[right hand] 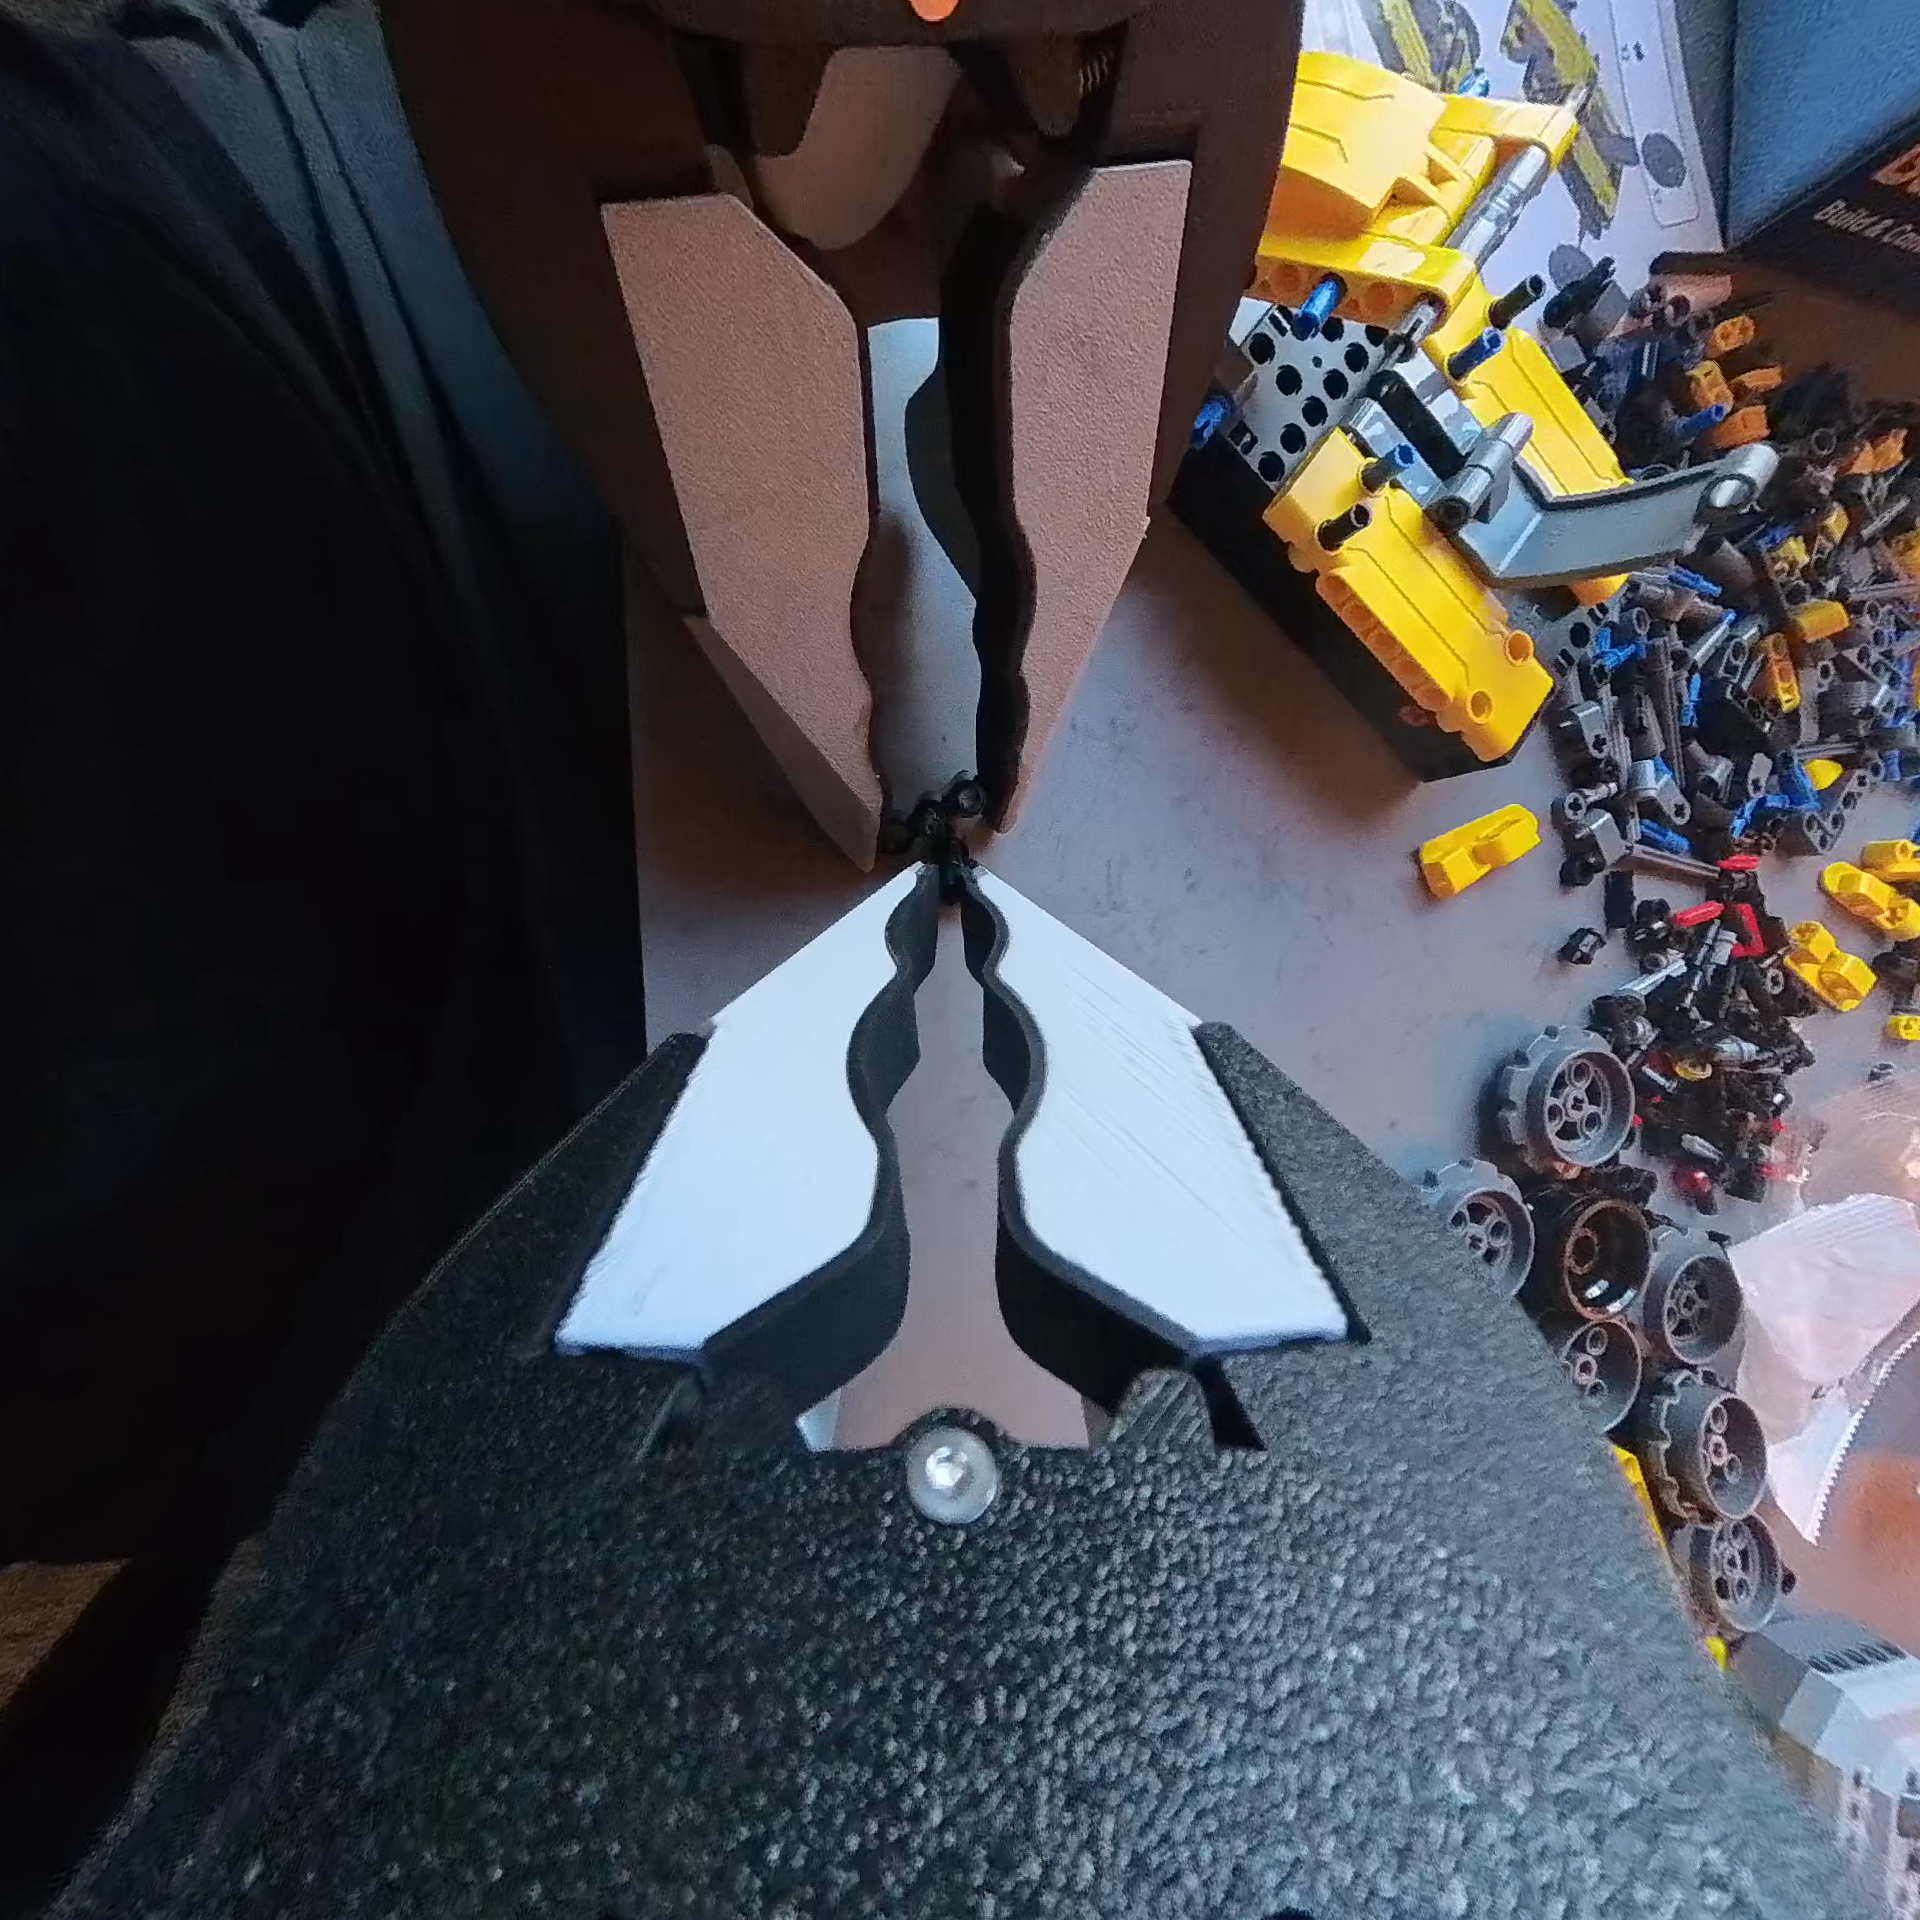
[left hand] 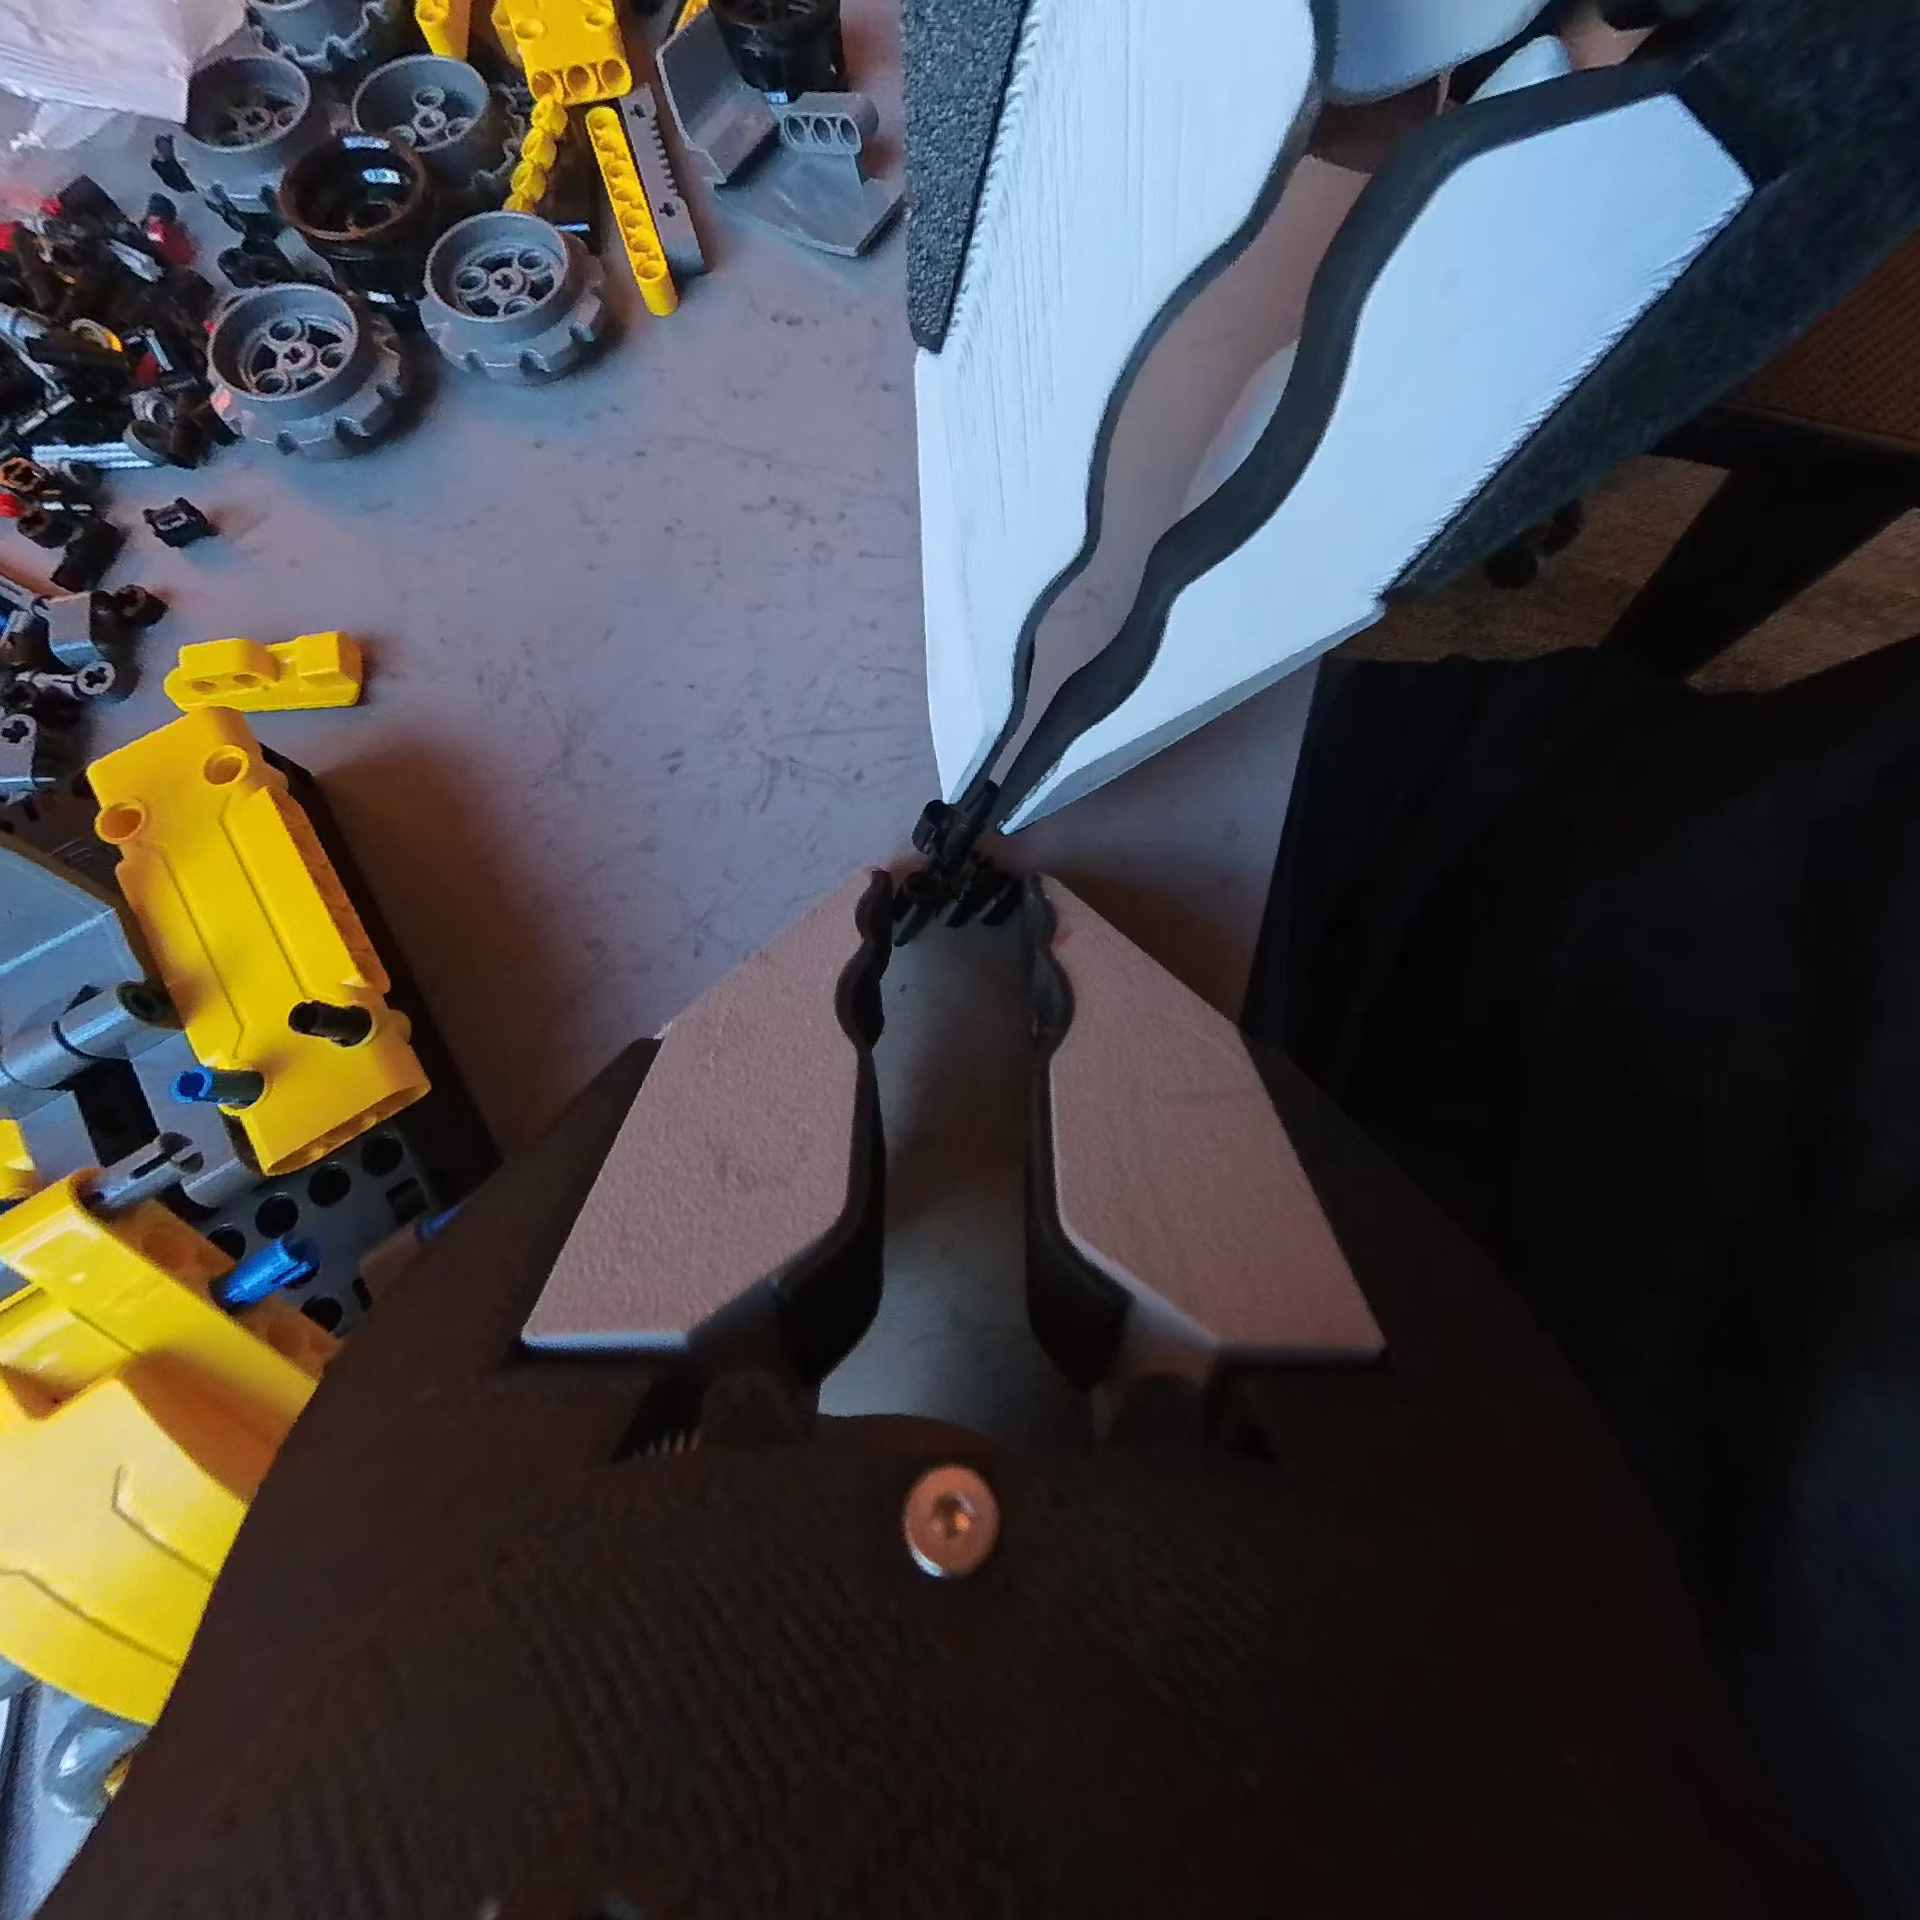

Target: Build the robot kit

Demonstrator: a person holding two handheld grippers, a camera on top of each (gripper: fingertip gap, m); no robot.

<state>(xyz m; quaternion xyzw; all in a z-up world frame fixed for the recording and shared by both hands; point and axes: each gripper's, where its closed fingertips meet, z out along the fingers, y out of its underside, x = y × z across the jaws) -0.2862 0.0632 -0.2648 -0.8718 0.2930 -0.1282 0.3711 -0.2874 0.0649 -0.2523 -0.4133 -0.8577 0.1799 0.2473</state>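
Observation:
In the left wrist view my left gripper [left hand: 956,894], with brown fingers, is shut on a small black connector piece [left hand: 951,904] just above the grey table [left hand: 675,623]. My right gripper [left hand: 977,805], with white fingers, comes in from above and is shut on a thin black pin [left hand: 948,826] that meets the connector. In the right wrist view the right gripper [right hand: 948,878] points up at the left gripper [right hand: 940,821], tip to tip, with the black connector [right hand: 928,816] and pin [right hand: 951,864] touching between them near the table's edge.
A partly built yellow and grey model [left hand: 260,956] [right hand: 1434,499] lies beside the grippers. Several grey wheels [left hand: 301,364] [right hand: 1600,1278], a heap of small parts [right hand: 1766,675], a loose yellow piece [left hand: 265,670] and plastic bags [right hand: 1829,1299] lie beyond. Dark cloth [left hand: 1610,1143] lies past the table edge. Both grippers' tips are close together, under 4 cm apart.

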